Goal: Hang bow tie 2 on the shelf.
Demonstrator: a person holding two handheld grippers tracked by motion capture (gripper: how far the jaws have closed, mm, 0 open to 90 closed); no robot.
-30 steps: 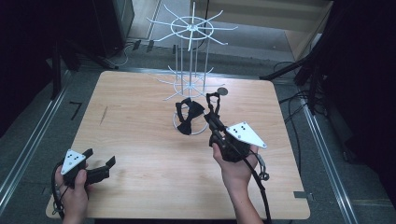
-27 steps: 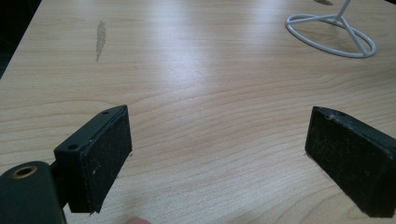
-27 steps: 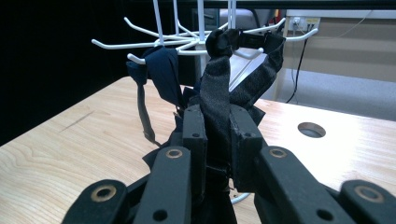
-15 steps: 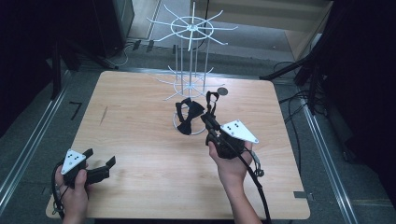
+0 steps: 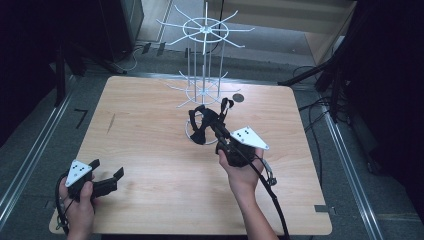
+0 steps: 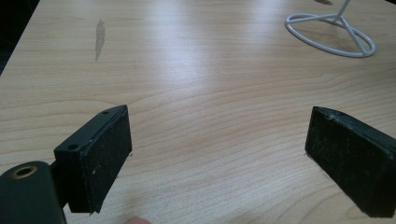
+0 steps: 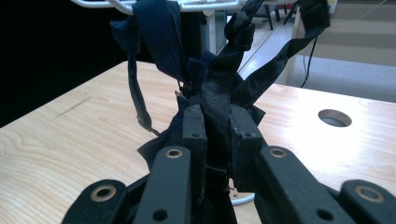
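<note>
Right tool is clamped on a dark fabric bow tie hanging at the white wire rack, steadying it there. Left tool, jaws apart, rests idle on the wooden tabletop.

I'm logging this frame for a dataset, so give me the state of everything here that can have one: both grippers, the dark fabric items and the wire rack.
left gripper: open, jaws wide apart, nothing between them, low over the table.
right gripper: shut on the black fabric piece.
black fabric piece: pinched, its straps running up toward the rack's arms.
dark blue fabric piece: draped over a rack arm.
wire rack: upright on the table.
</note>
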